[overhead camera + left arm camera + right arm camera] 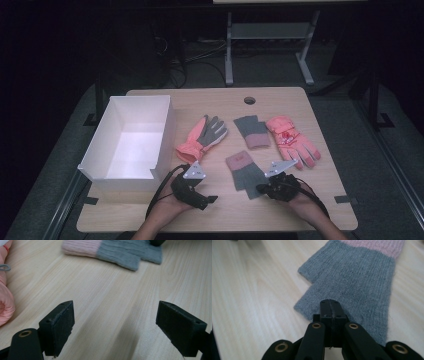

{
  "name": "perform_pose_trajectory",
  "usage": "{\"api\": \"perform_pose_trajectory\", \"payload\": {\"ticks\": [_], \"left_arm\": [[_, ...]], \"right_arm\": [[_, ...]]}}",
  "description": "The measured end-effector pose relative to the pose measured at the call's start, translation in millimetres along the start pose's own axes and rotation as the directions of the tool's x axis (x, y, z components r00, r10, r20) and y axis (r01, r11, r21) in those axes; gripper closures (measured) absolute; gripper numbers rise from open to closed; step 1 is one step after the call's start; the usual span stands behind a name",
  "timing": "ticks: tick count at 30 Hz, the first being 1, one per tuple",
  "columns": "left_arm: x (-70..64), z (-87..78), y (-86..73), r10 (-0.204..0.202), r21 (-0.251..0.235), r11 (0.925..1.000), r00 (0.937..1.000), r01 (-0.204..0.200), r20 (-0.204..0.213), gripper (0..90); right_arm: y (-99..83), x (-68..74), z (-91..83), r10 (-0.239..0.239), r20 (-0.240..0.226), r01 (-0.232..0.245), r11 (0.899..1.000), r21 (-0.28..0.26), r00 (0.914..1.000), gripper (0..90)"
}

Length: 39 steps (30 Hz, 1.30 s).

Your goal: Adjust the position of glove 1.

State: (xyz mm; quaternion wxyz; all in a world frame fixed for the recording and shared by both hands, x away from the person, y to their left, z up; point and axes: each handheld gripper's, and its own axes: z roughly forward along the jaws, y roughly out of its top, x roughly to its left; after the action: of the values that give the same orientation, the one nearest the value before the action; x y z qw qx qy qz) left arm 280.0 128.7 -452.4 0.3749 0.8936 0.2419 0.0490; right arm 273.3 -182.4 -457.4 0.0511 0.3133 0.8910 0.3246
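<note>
The right gripper, jaws pressed together, rests at the grey mitten's six-o'clock edge; the left gripper sits spread over the counter.

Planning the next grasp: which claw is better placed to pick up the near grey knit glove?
Right. The right claw sits shut at the edge of the near grey glove. The left claw is open over bare table, with that glove farther off.

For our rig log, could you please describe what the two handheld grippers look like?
Both are black. The left gripper and right gripper each carry a grey triangular plate and trail black cables. Their jaws are flat black blocks, with brass-coloured rivets on the linkage arms. No sleeves are visible.
</note>
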Motion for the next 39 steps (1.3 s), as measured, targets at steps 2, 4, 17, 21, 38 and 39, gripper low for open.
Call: {"api": "perform_pose_trajectory", "payload": {"ticks": [2, 4, 17, 21, 38, 39], "left_arm": [[-0.2, 1.1, 0.5, -0.016, 0.002, 0.9999, 0.9998, 0.016, 0.009, 15.5], [0.2, 1.7, 1.6, -0.005, 0.011, 0.9999, 1.0000, 0.005, 0.007, 15.5], [7.0, 12.0, 37.7, 0.030, 0.006, 0.9995, 0.9980, -0.030, 0.056, 66.0], [12.3, 23.0, 55.4, 0.062, 0.013, 0.9979, 0.9970, -0.063, 0.046, 85.1], [32.7, 78.8, 91.9, 0.068, 0.021, 0.9974, 0.9963, -0.069, 0.053, 89.5], [32.4, 82.4, 91.0, 0.059, 0.027, 0.9978, 0.9969, -0.060, 0.051, 89.5]], "right_arm": [[-4.4, 2.7, -3.6, -0.004, 0.004, 0.004, 1.000, 0.005, 1.0000, 89.9], [-9.8, 5.5, -7.5, -0.004, 0.005, 0.004, 1.000, 0.005, 1.0000, 89.9], [-19.1, -9.7, -34.4, 0.062, 0.045, -0.060, 0.997, -0.054, 0.9971, 89.9], [-20.0, -12.5, -35.3, 0.067, 0.054, -0.064, 0.996, -0.055, 0.9963, 89.9], [-23.1, -17.1, -30.9, 0.083, 0.062, -0.081, 0.996, -0.032, 0.9946, 89.9], [-23.2, -17.0, -29.8, 0.080, 0.062, -0.078, 0.997, -0.029, 0.9949, 89.9]]}}
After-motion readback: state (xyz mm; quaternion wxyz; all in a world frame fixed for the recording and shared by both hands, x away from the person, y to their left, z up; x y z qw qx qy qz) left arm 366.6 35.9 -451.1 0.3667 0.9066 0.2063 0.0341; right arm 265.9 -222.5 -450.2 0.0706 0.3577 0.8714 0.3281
